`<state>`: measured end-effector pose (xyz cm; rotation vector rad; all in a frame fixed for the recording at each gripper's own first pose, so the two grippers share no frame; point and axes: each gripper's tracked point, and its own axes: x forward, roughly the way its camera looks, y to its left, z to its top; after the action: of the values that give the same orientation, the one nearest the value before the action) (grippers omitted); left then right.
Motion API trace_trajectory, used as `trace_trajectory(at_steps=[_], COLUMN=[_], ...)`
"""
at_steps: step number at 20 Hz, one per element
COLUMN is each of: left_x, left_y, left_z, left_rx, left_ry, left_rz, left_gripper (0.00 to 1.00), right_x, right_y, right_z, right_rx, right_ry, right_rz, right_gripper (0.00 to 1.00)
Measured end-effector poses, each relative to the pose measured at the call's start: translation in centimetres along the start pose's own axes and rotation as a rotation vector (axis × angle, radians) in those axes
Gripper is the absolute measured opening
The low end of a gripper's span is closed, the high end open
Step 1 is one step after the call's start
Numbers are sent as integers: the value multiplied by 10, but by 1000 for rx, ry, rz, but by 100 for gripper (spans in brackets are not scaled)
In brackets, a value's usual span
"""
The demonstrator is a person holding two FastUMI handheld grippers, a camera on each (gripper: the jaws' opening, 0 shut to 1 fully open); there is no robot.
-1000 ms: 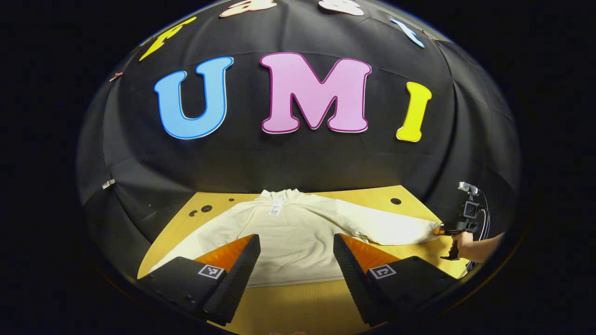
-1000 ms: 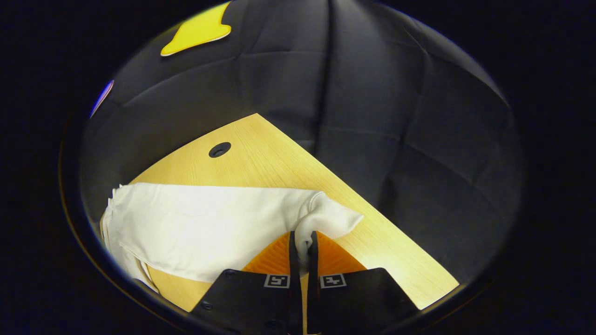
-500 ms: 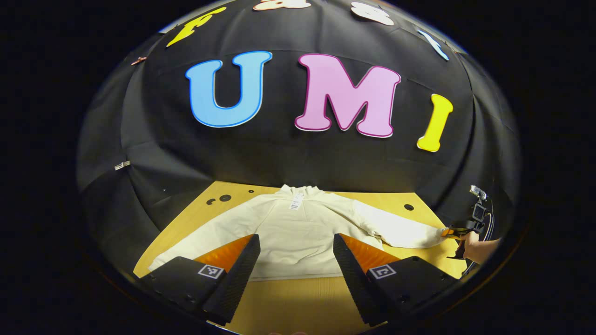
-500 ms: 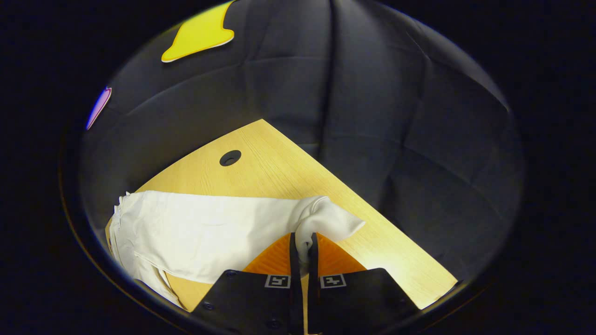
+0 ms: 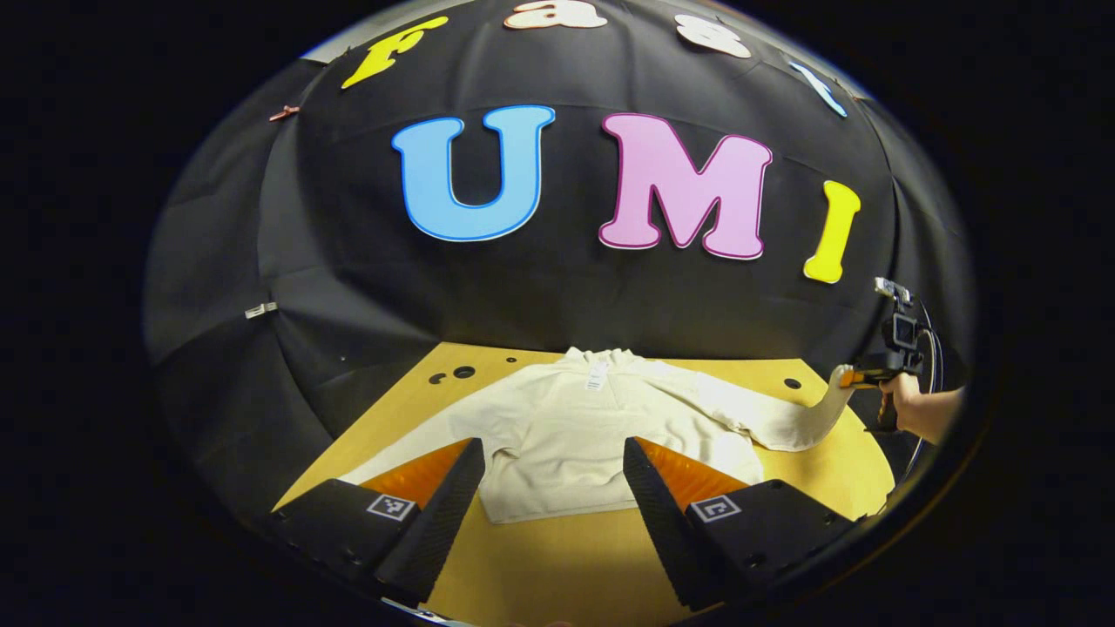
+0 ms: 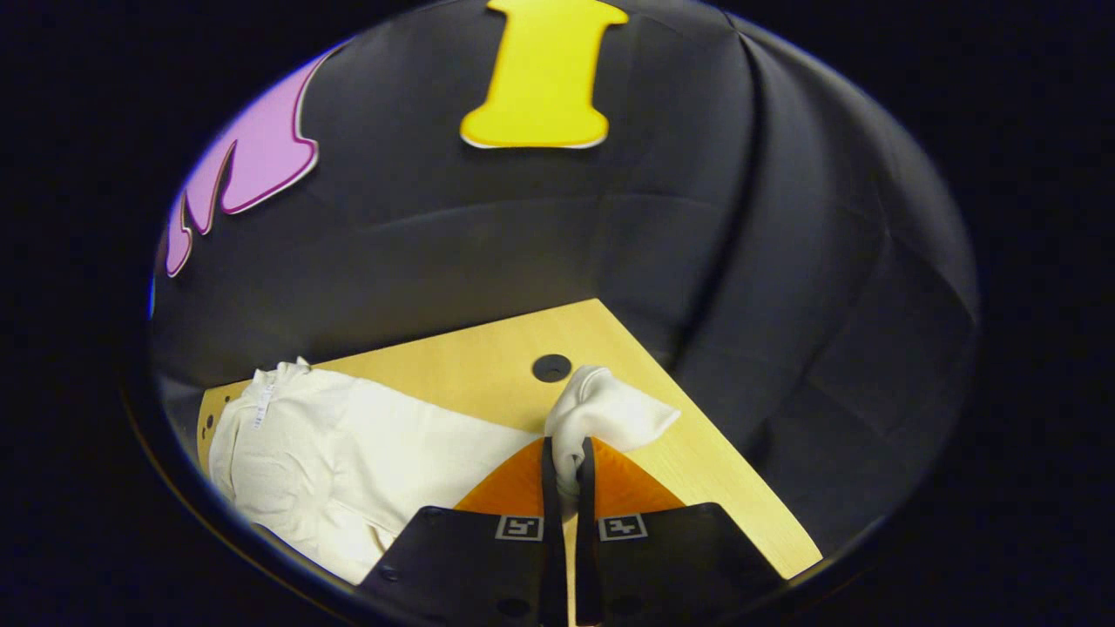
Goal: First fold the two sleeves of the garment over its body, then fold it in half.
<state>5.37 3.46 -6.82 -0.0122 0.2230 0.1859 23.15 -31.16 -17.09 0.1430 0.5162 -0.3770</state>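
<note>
Here the right claw (image 6: 566,475) is clamped on the cuff (image 6: 610,409) of the cream garment (image 5: 592,435), which lies flat on the wooden surface (image 5: 557,557); the left claw (image 5: 553,488) hangs open above the hem. The thin pinch could slip, or a hard pull could drag the body askew.

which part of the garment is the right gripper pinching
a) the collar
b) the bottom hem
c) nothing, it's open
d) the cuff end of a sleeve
d: in the right gripper view the right gripper has its fingers closed on the cuff end of the sleeve, which bunches above the tips while the garment lies on the table.
</note>
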Motion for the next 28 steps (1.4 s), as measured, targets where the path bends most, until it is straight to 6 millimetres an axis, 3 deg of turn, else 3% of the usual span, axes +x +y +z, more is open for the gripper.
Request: trace_trajectory(at_steps=[5,9,12,21,28], left_x=[-8,4,8,5,3], left_y=[36,68,90,150,188], left_z=[-4,-5,-7,-31,-56], left_rx=[-9,-45,-80,-178,-224], left_ry=[-17,-23,-25,-8,42], left_rz=[44,105,140,254,322], left_gripper=[99,99,99,99,99], right_x=[-9,-19,-24,-50,-66], right_y=[94,175,240,412,529], right_z=[36,58,62,29,-40], right_rx=[-91,-187,-216,-446,-505], right_ry=[-58,-95,-104,-103,-29], right_rz=[107,206,281,479,629], right_gripper=[8,8,8,8,8])
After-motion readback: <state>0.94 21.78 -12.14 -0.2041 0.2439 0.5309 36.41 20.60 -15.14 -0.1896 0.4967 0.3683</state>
